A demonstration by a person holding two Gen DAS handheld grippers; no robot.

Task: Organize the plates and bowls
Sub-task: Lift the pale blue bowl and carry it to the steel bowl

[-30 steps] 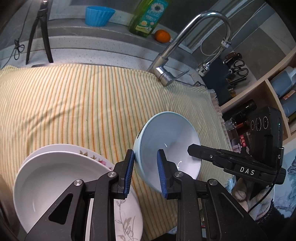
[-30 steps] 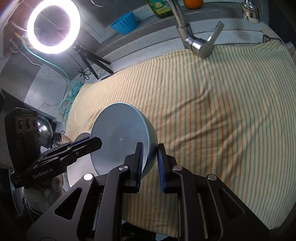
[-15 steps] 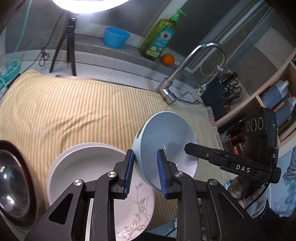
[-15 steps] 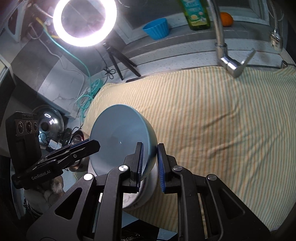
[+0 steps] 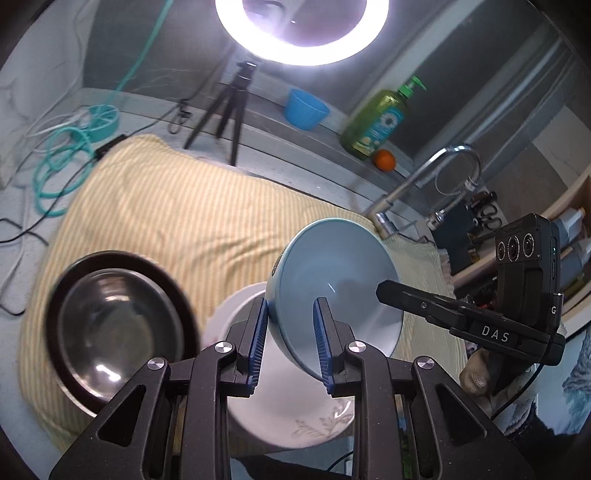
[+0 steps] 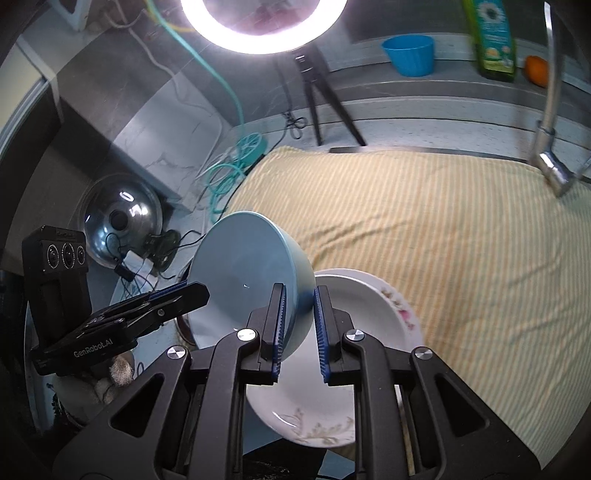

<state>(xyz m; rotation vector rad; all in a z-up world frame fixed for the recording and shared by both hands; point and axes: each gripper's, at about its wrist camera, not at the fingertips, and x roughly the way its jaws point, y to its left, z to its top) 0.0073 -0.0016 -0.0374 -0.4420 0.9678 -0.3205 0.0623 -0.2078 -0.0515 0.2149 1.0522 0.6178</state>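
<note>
Blue bowl — clamped by both grippers.

You are looking at a white floral-rimmed plate stack half hidden behind the tilted pale blue ceramic bowl. The dark-rimmed steel bowl is blurring, and the glowing ring light is running off the top edge.

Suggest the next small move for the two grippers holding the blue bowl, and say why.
Probably carry the blue bowl on toward the steel bowl and level it. Both the left gripper and right gripper clamp its rim, it hangs tilted above the white plates, and the steel bowl looks like the bowls' spot.
</note>
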